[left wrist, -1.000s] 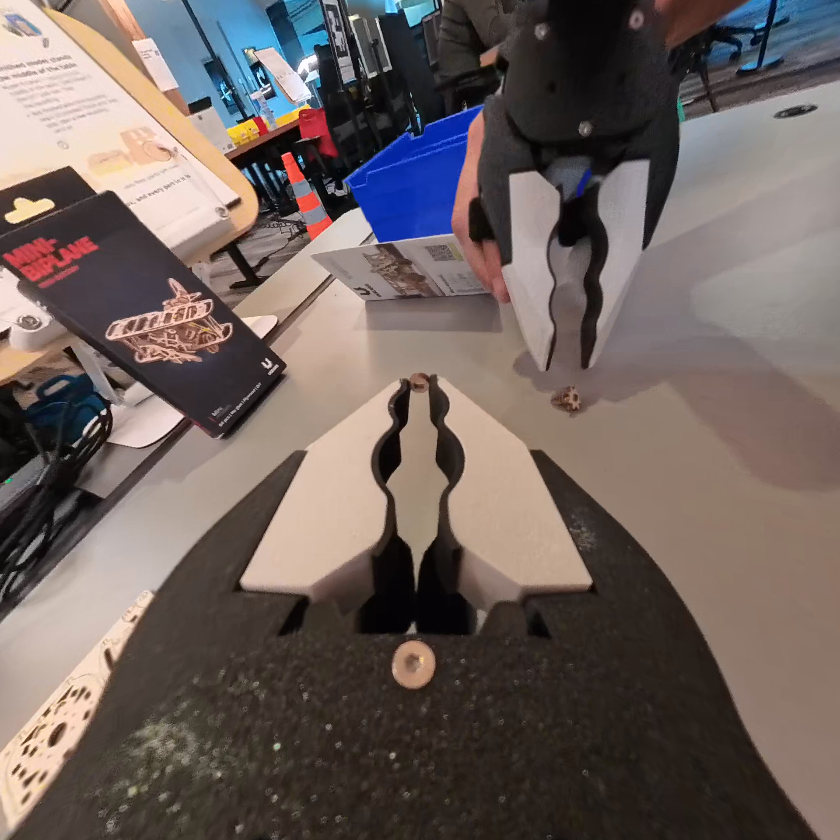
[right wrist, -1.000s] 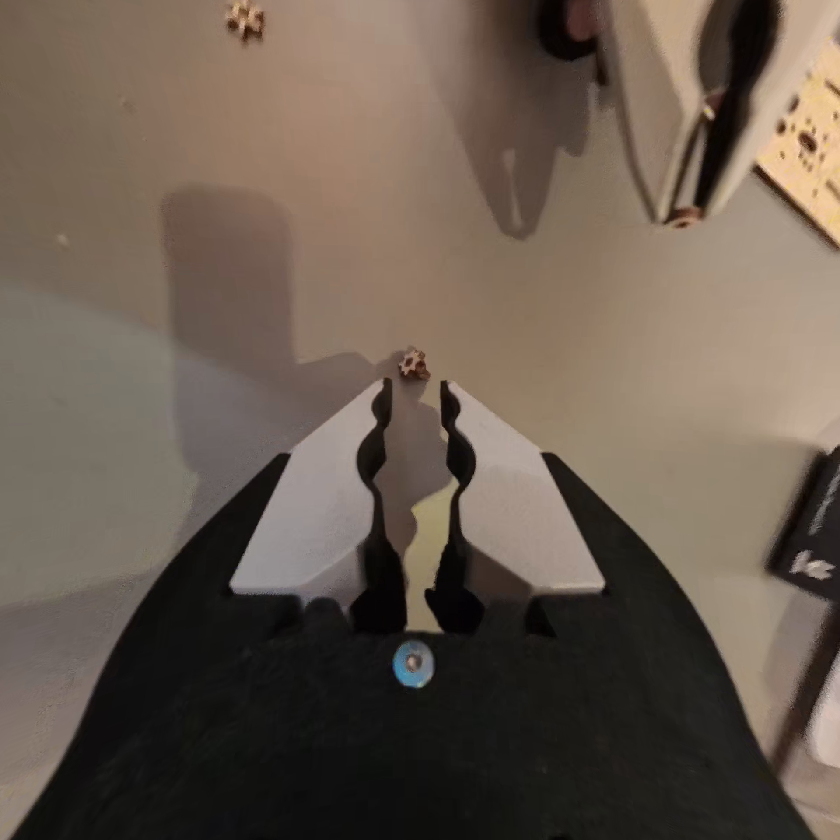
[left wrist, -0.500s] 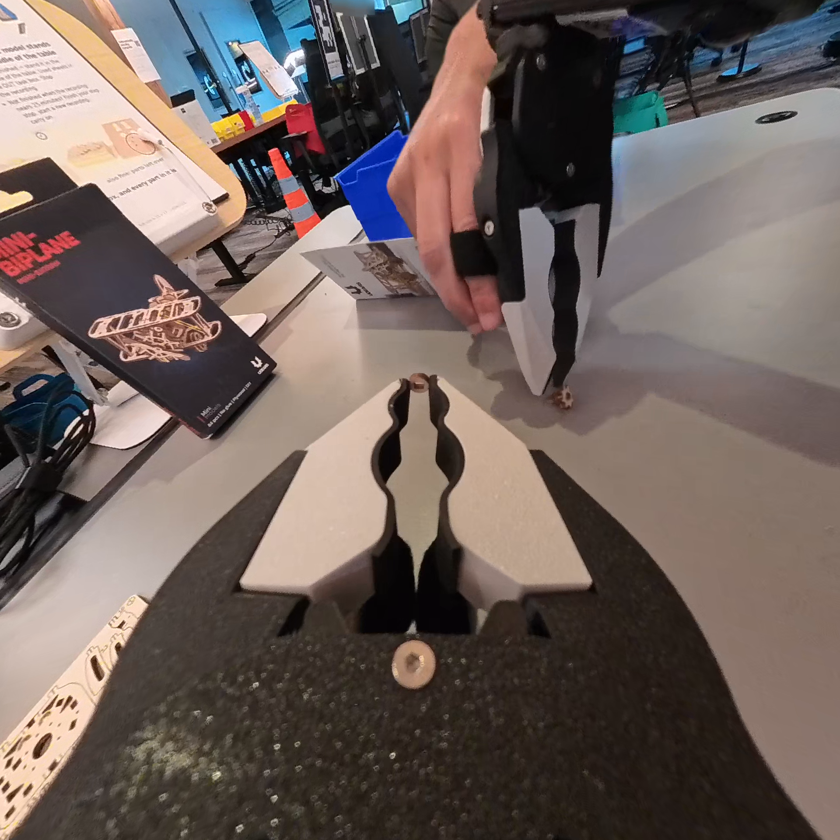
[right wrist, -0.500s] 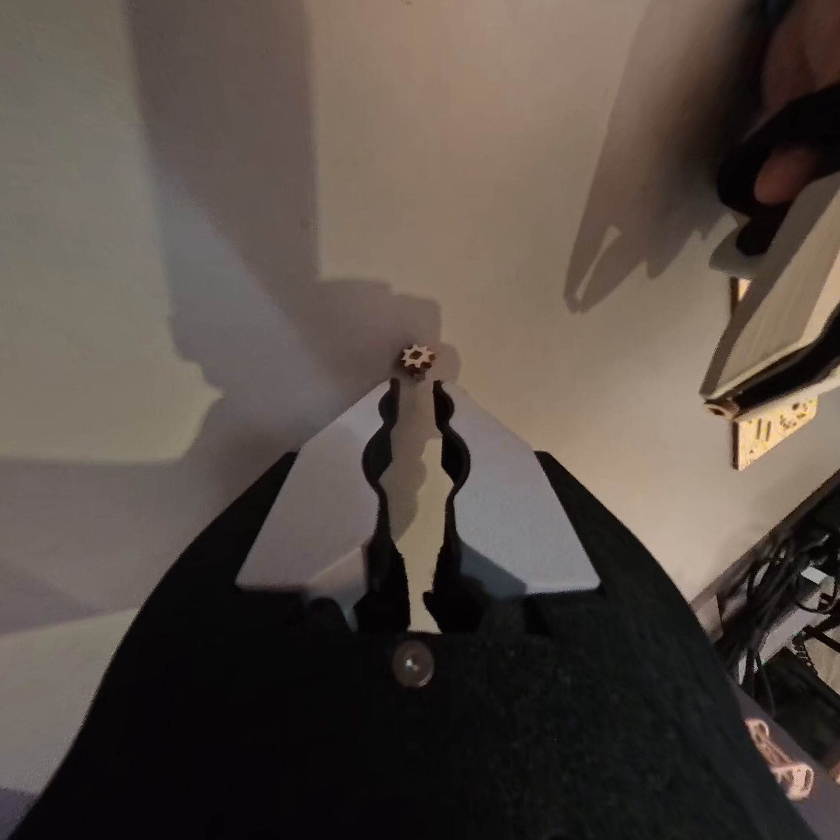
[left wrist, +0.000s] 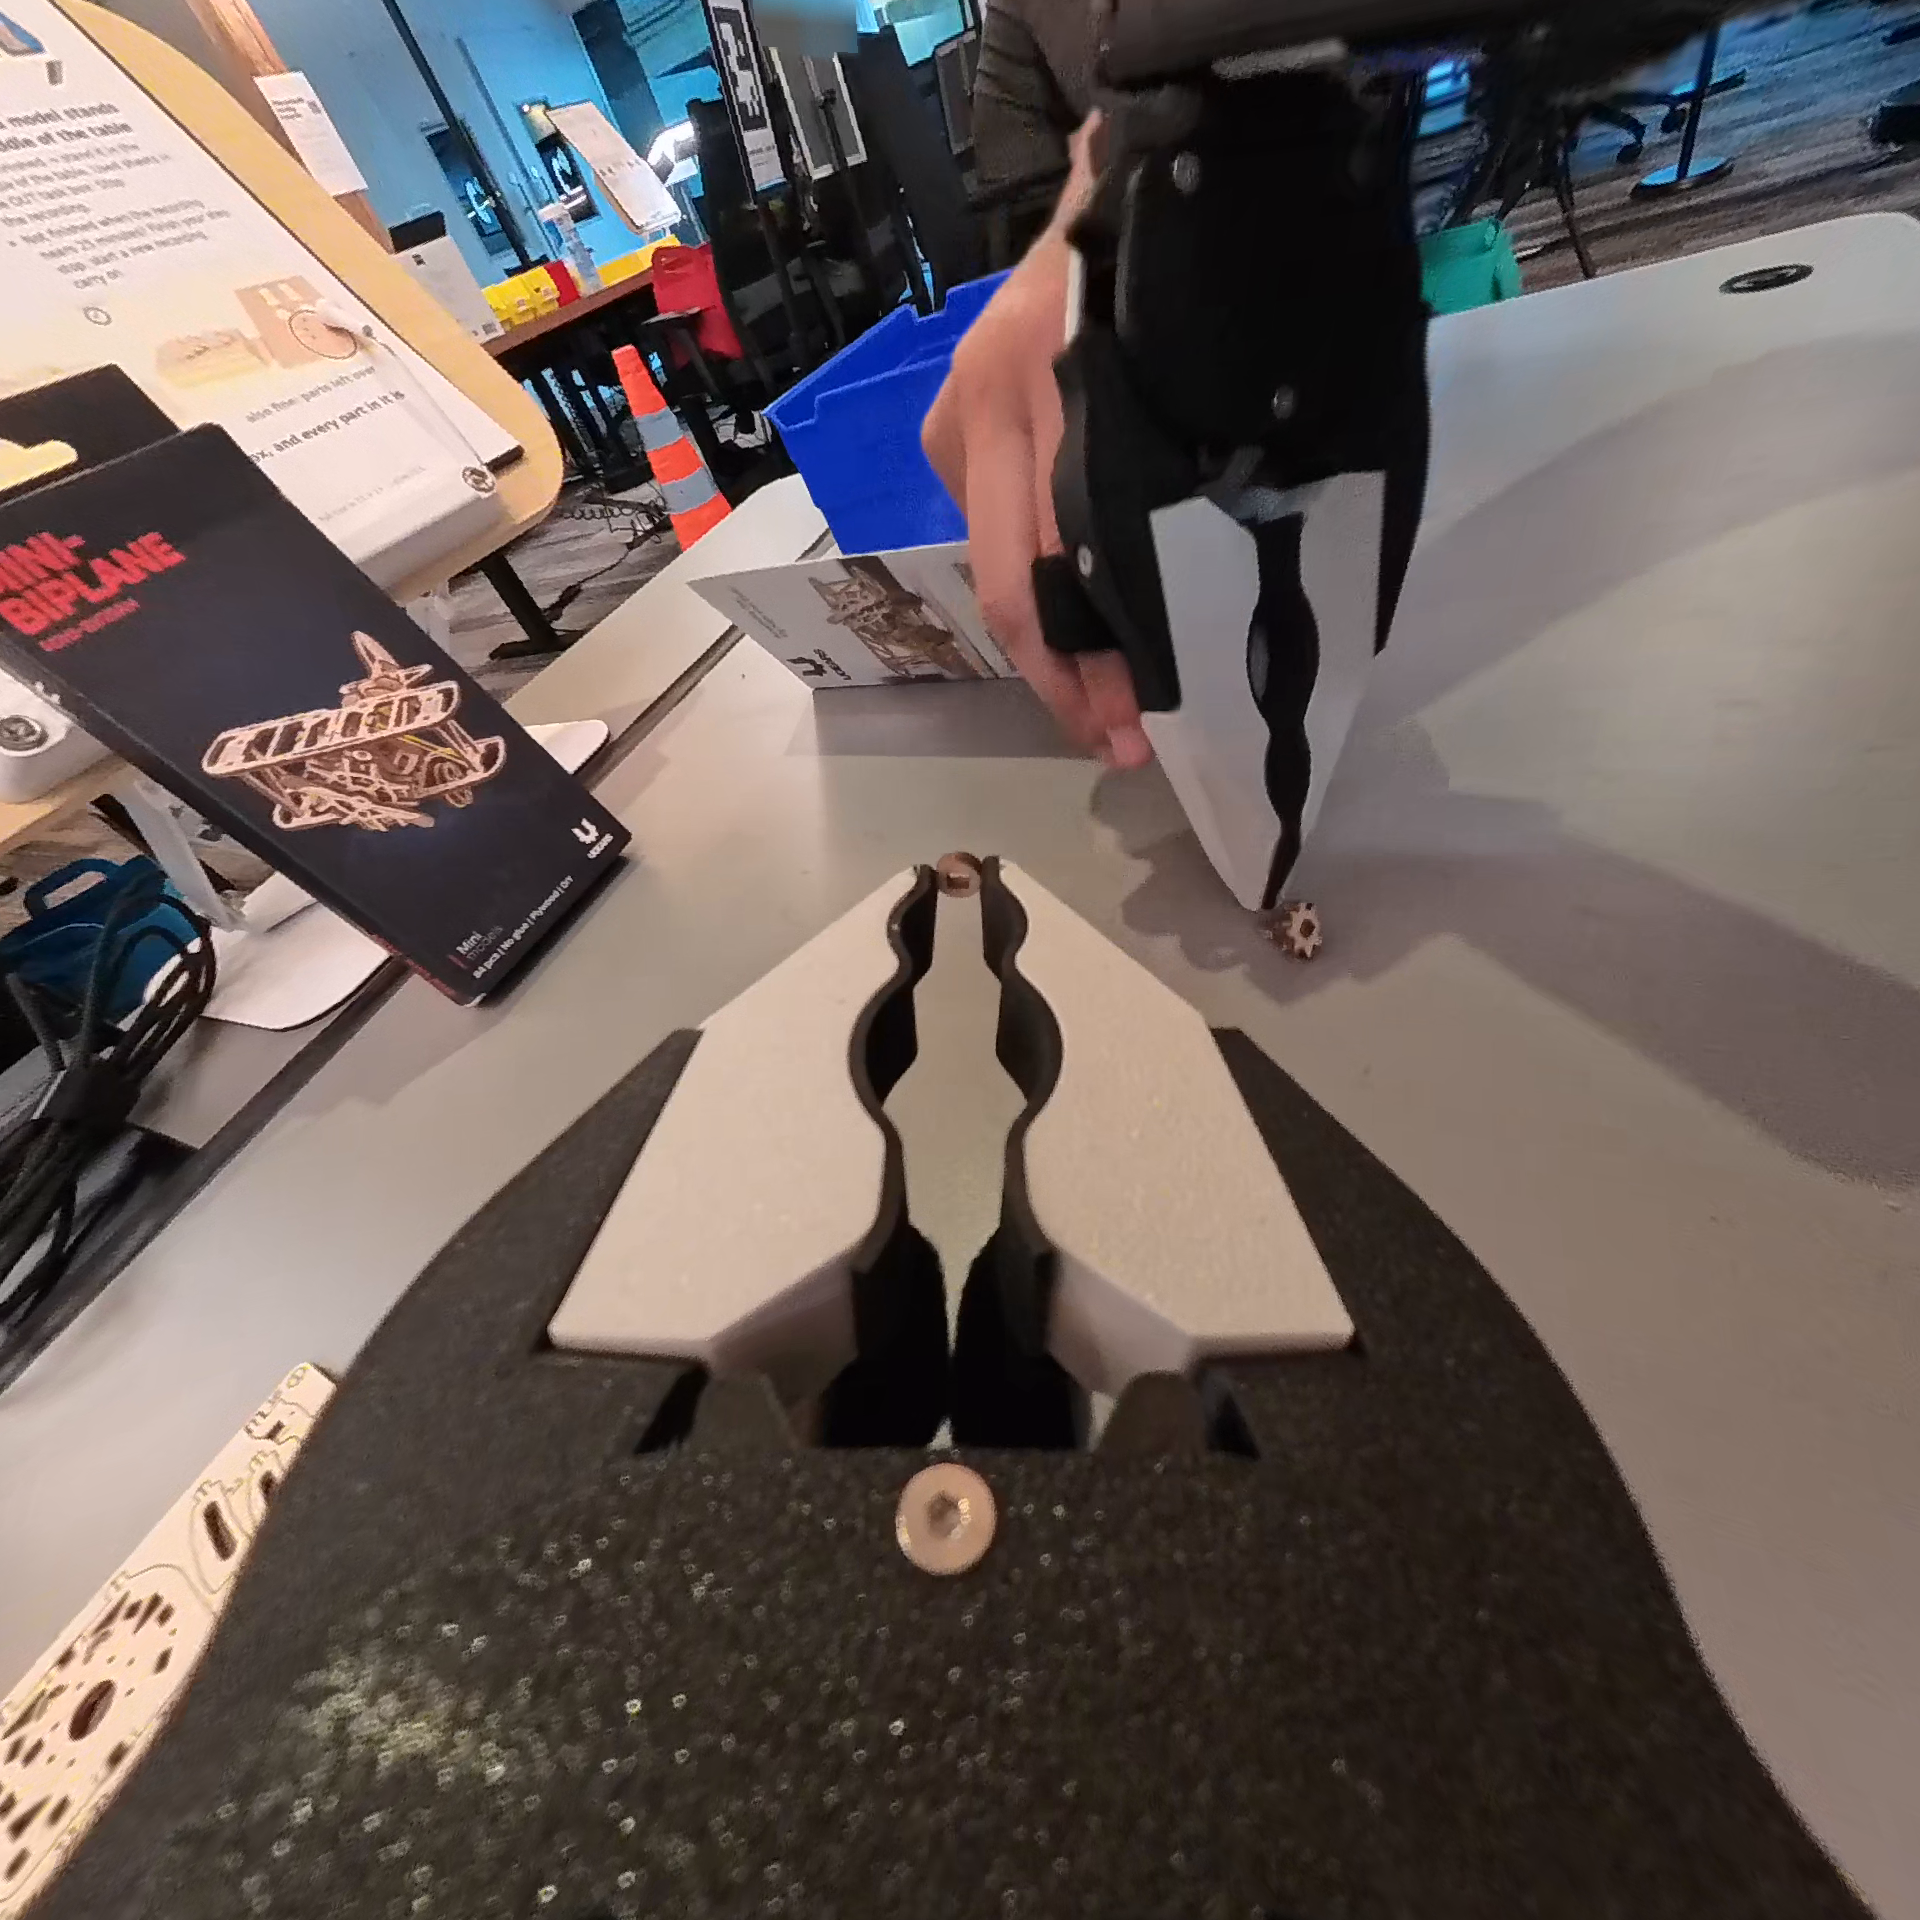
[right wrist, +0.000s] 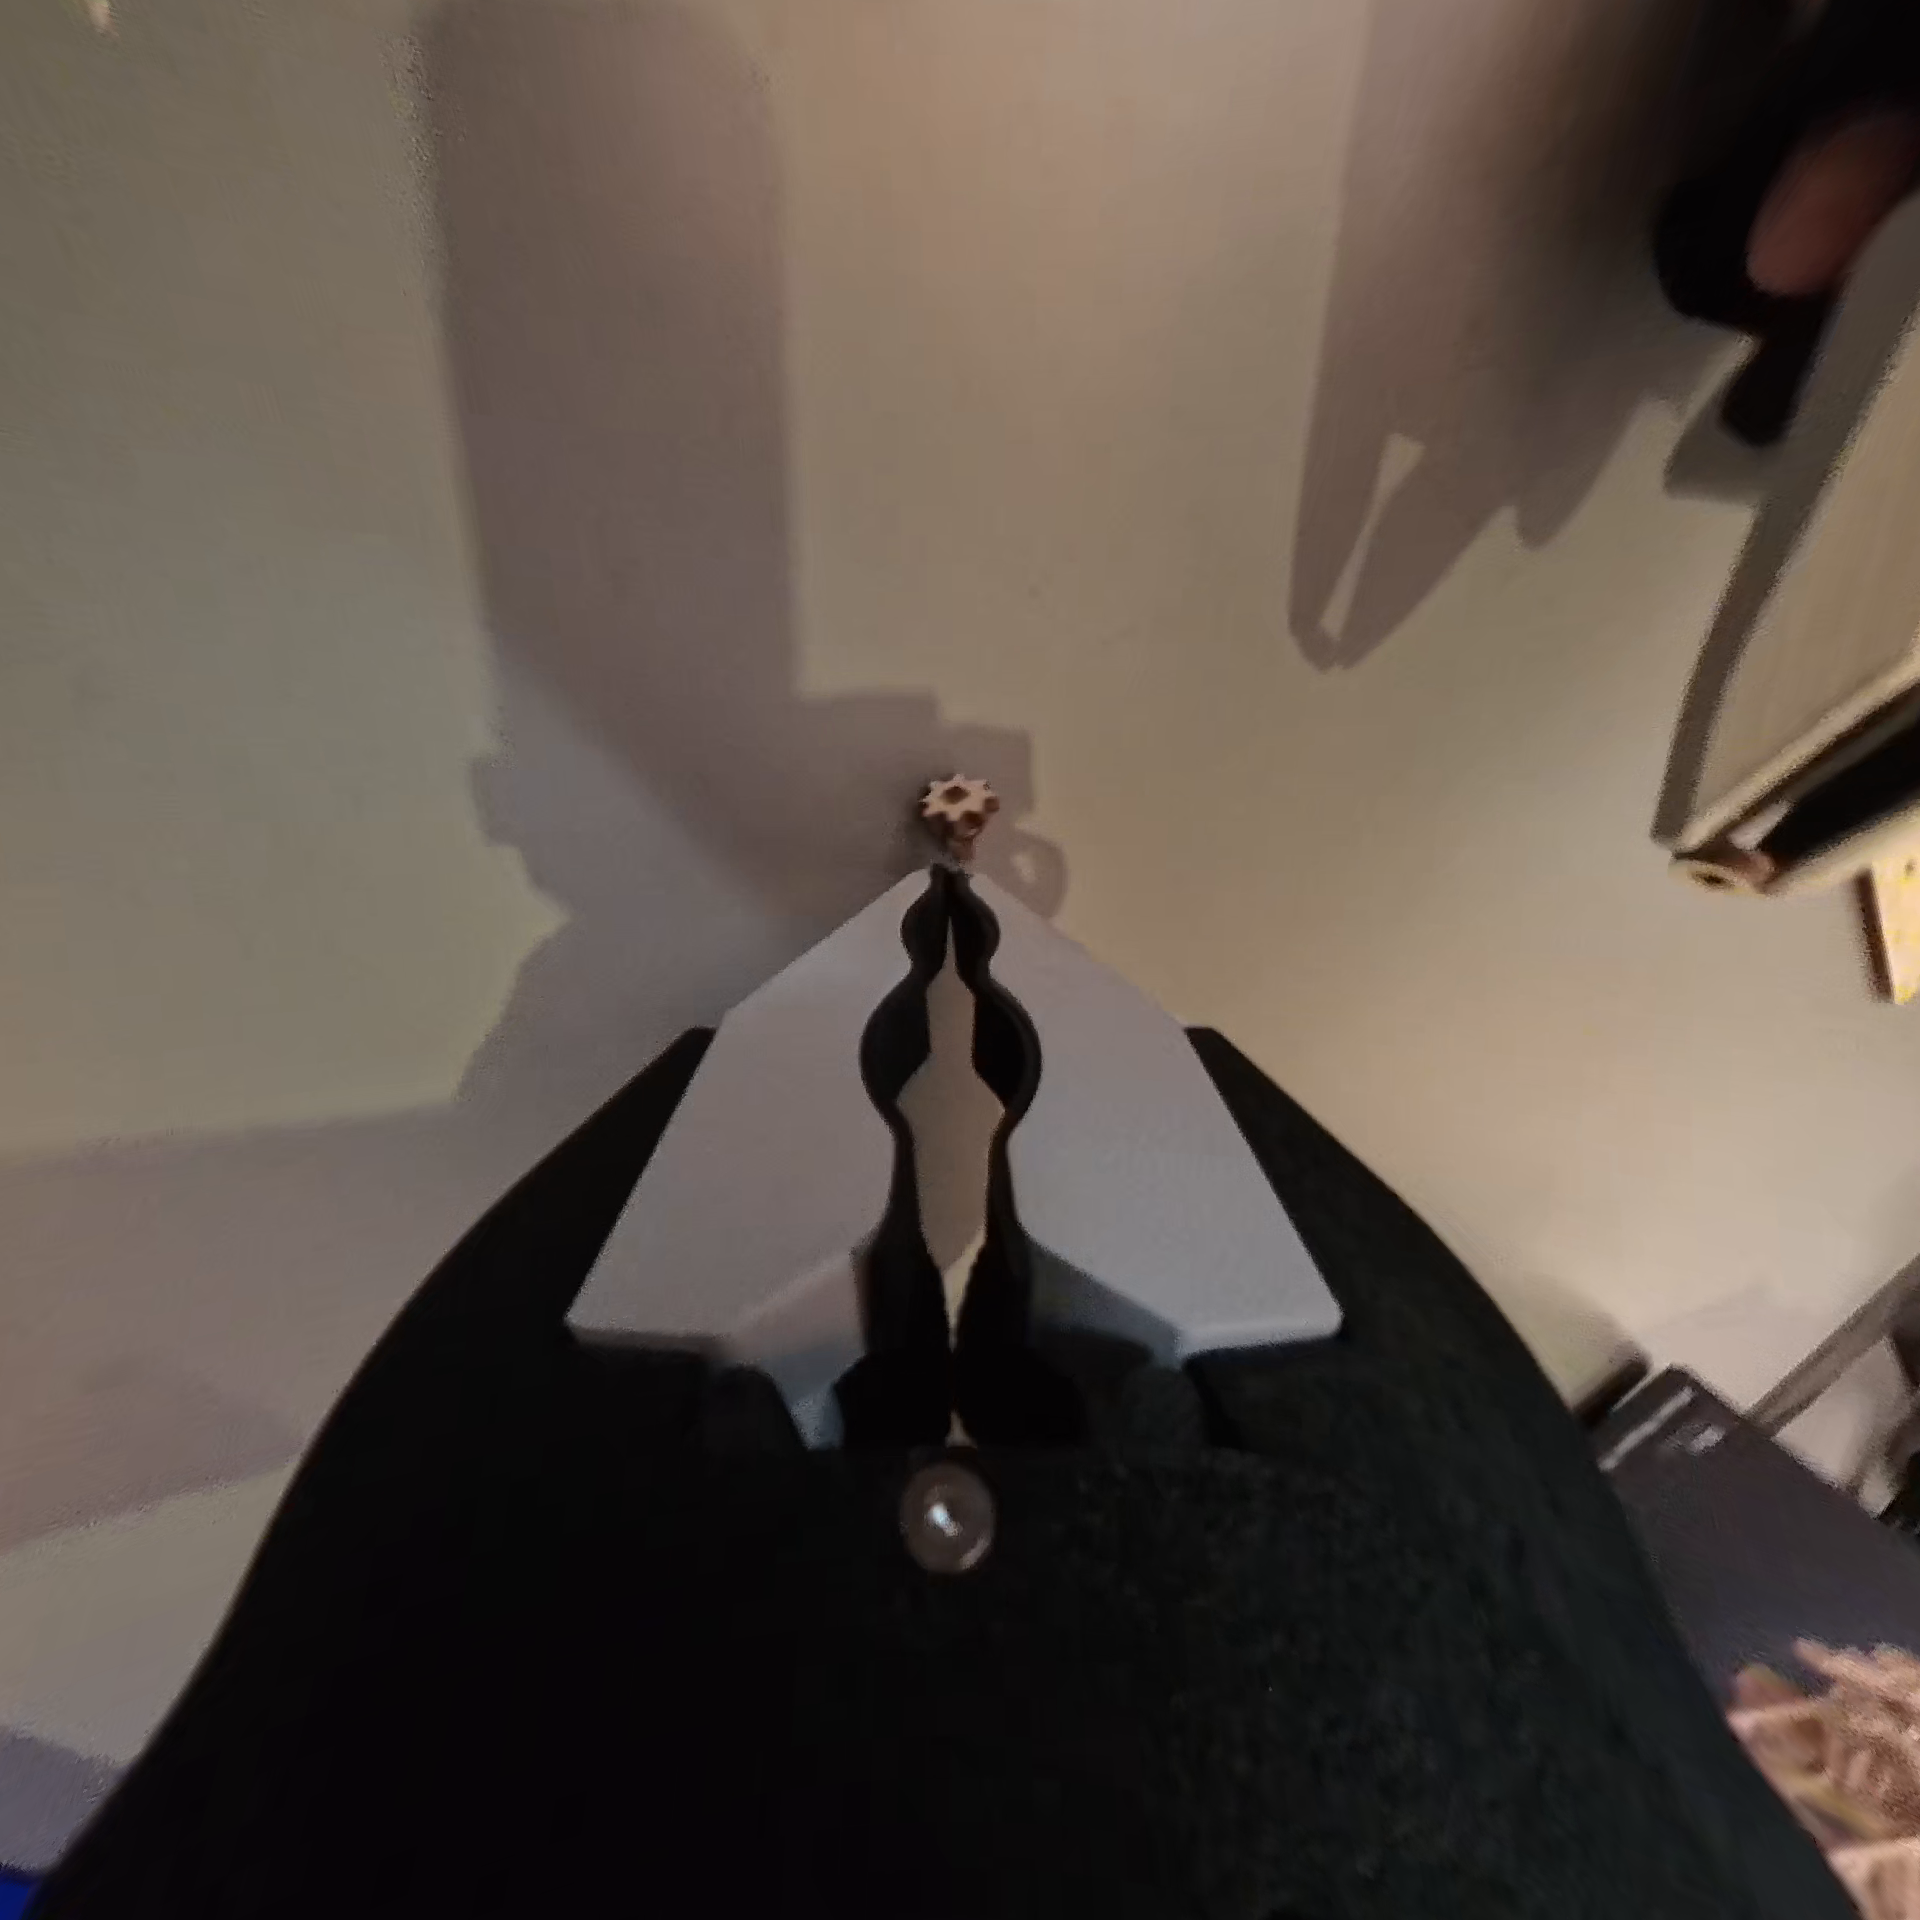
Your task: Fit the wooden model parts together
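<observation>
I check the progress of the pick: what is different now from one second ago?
The right gripper came down to the small wooden gear on the table and closed its fingers; the tips now pinch the gear's edge. The left gripper stayed as it was, shut on a small wooden piece.

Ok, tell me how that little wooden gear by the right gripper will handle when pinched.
The wooden gear looks tiny and thin, so probably very light. Its toothed rim may slip from the right gripper. It lies loose on the table, so it could skid.

Left wrist view bright and sharp, edges bowed; right wrist view dim, soft, with broad shadows across the table.
</observation>
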### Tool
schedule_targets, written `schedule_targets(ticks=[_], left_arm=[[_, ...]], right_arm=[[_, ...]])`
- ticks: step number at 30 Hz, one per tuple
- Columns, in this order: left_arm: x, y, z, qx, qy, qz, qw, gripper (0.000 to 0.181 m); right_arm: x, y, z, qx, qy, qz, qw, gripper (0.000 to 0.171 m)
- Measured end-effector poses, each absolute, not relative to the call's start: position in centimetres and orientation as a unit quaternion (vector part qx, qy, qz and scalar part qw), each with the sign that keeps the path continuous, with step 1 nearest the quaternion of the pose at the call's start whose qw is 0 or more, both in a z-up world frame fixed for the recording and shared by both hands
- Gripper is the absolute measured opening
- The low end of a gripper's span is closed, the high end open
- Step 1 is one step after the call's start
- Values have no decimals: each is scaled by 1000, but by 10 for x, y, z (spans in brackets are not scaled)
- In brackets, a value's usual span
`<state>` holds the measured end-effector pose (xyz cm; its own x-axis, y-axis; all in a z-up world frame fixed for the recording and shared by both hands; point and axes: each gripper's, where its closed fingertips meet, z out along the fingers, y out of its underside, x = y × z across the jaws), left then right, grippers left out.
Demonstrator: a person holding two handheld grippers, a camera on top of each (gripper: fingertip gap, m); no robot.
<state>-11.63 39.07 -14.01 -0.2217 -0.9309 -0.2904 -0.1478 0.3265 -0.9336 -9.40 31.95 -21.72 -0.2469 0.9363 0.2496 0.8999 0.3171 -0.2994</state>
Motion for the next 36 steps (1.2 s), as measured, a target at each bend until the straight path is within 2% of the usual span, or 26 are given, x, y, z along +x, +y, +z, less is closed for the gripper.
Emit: schedule_targets(ticks=[4, 8, 15, 30, 36], left_arm=[[-116, 390, -141, -405, 667, -408, 474, 6], [-115, 388, -143, -402, 671, -403, 475, 6], [-115, 388, -143, -401, 672, -400, 476, 6], [-115, 389, -143, -404, 670, -407, 471, 6], [-115, 389, -143, -403, 672, -405, 471, 6]], right_arm=[[-99, 316, -206, -657, -716, 48, 231, 0], [-89, 321, -207, -632, -730, -8, 259, 6], [-94, 325, -218, -591, -782, 8, 195, 12], [-102, 321, -214, -674, -701, 85, 216, 9], [-104, 324, -218, -642, -733, 59, 217, 7]])
